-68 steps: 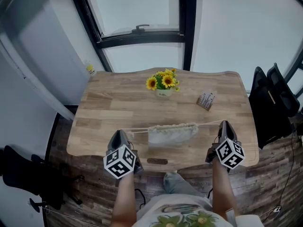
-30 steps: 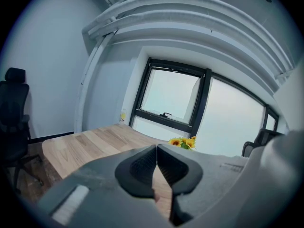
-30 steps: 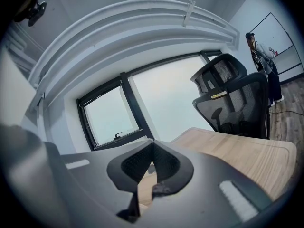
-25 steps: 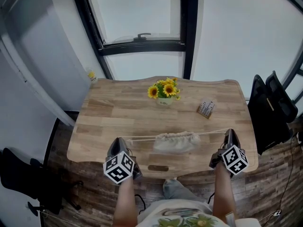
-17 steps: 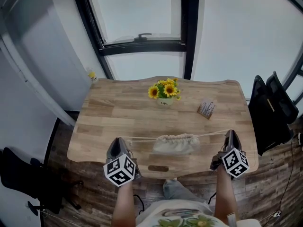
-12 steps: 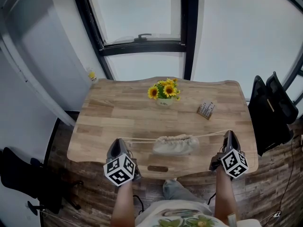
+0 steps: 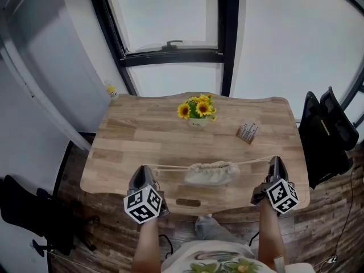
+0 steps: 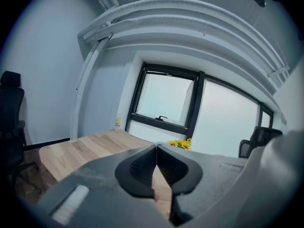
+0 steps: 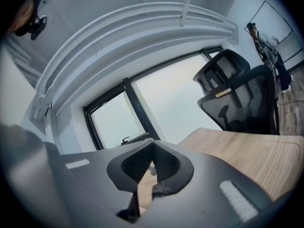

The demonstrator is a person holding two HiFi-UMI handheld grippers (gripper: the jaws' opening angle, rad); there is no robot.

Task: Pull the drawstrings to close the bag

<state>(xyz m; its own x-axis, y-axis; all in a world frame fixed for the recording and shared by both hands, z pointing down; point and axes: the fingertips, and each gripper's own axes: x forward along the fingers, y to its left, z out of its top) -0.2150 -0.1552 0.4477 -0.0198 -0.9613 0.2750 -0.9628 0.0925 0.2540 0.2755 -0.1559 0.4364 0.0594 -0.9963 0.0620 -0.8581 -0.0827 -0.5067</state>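
A pale cloth bag (image 7: 211,173) lies near the front edge of the wooden table (image 7: 142,135), its mouth gathered into a tight bunch. One drawstring (image 7: 168,167) runs taut from it leftward to my left gripper (image 7: 143,170), which is shut on that cord's end. The other drawstring (image 7: 253,161) stretches right to my right gripper (image 7: 276,160), also shut on its cord. In the left gripper view the left gripper (image 8: 156,148) has its jaws pressed together. The right gripper view shows the right gripper (image 9: 152,143) likewise closed. The bag itself is hidden in both gripper views.
A pot of sunflowers (image 7: 196,110) stands at the table's back middle, a small box (image 7: 248,132) to its right. Black chairs (image 7: 330,129) stand beyond the right edge, another chair (image 7: 23,203) on the floor at left. A window frame (image 7: 170,50) rises behind the table.
Since the earliest frame the bag's mouth has bunched much tighter and the right gripper stands farther out to the right. Over the last second almost nothing has shifted.
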